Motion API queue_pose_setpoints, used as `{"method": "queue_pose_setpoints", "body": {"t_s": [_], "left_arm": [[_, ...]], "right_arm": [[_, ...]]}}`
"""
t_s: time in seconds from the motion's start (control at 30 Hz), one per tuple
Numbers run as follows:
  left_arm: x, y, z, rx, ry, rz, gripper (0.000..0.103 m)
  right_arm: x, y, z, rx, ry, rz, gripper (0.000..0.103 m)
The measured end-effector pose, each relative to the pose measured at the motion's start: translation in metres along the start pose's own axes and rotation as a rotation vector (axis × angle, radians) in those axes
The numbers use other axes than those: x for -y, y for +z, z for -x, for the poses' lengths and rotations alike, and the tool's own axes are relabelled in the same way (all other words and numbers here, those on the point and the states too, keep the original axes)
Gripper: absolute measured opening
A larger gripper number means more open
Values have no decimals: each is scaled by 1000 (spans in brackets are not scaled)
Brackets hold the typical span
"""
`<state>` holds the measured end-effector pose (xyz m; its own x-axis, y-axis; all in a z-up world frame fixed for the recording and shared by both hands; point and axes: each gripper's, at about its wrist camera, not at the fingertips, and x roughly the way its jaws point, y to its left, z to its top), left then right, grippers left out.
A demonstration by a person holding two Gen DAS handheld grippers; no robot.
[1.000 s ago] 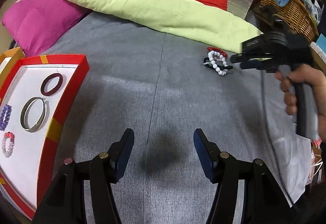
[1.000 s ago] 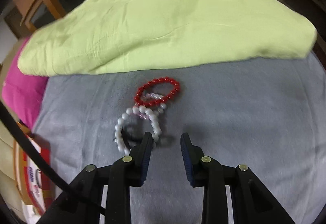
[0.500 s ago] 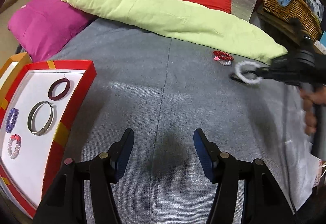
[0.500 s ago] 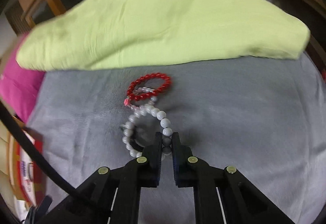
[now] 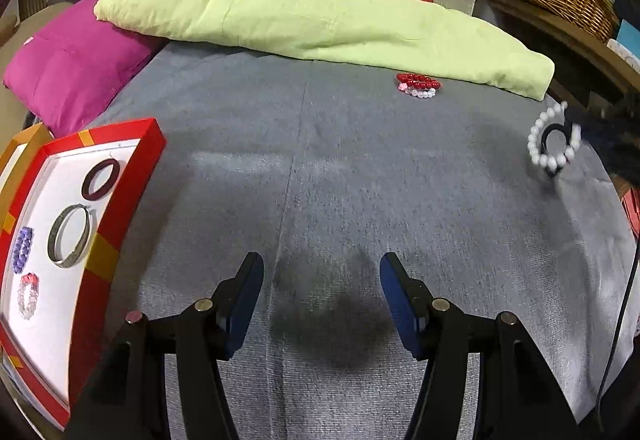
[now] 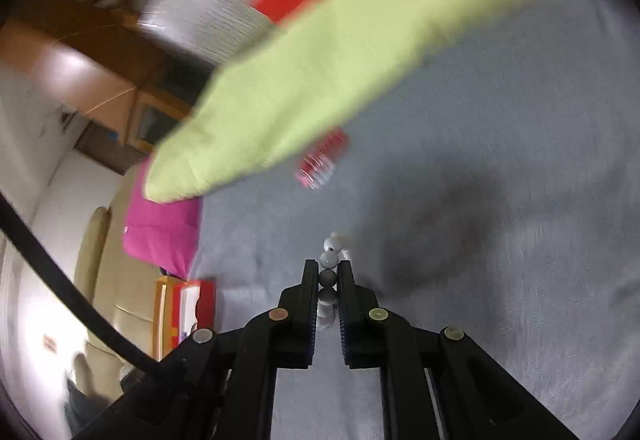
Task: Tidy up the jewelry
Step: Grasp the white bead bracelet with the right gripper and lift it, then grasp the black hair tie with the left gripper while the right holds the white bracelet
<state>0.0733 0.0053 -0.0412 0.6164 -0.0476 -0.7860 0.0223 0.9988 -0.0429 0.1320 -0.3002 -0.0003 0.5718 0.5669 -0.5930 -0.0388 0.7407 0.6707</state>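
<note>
Clamping a white round-bead bracelet (image 6: 329,272), the right tool (image 6: 329,276) is hanging over the grey bed (image 5: 320,176) – the red-rimmed white tray (image 5: 120,208) is lying far across, beside the left tool (image 5: 322,284), which is standing apart, empty

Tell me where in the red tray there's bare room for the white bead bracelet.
The red tray is crowded along its left: dark ring, silver bangle, purple bracelet and pink bracelet. Bare white shows along its near right side, below the bangle. The grey cloth between the tray and the white bead bracelet is free for passing.
</note>
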Motion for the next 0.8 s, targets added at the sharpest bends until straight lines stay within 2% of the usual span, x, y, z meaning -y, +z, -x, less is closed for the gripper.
{"method": "queue_pose_setpoints", "body": {"t_s": [0.03, 0.07, 0.1, 0.13, 0.2, 0.23, 0.3, 0.37, 0.4, 0.47, 0.53, 0.73, 0.8], "left_arm": [[0, 0, 0, -2, 1, -3, 61], [-2, 0, 2, 5, 3, -1, 61], [-3, -1, 3, 12, -1, 6, 61], [-4, 0, 3, 10, -5, 12, 61], [-5, 0, 3, -2, -15, 21, 62], [-5, -1, 4, 2, -16, 22, 61], [-4, 0, 6, 15, -24, 20, 62], [0, 0, 4, 3, -27, 8, 61], [2, -1, 5, 2, -27, 0, 61], [8, 0, 7, -1, -54, -11, 61], [17, 3, 8, -21, -101, -25, 61], [86, 20, 11, -43, -188, -179, 62], [109, 25, 5, -53, -173, -225, 62]], "right_arm": [[-8, 1, -2, -20, 24, 7, 10], [-15, 1, 2, -17, 103, -6, 10], [-25, -1, 13, 34, 163, 38, 10], [-28, -2, 16, 66, 171, 70, 10], [-21, -7, -3, -14, 96, 59, 10], [-14, -13, -4, -19, 79, 33, 10], [-14, -23, 9, 40, 118, 64, 10], [-1, -24, -2, 8, 1, 61, 10], [16, -27, -7, -16, -30, -1, 10], [24, -33, -1, 17, -19, -13, 10], [27, -41, 4, 24, -56, 13, 10], [47, -49, -2, -1, -99, 5, 10], [47, -50, 1, -1, -130, 40, 10]]}}
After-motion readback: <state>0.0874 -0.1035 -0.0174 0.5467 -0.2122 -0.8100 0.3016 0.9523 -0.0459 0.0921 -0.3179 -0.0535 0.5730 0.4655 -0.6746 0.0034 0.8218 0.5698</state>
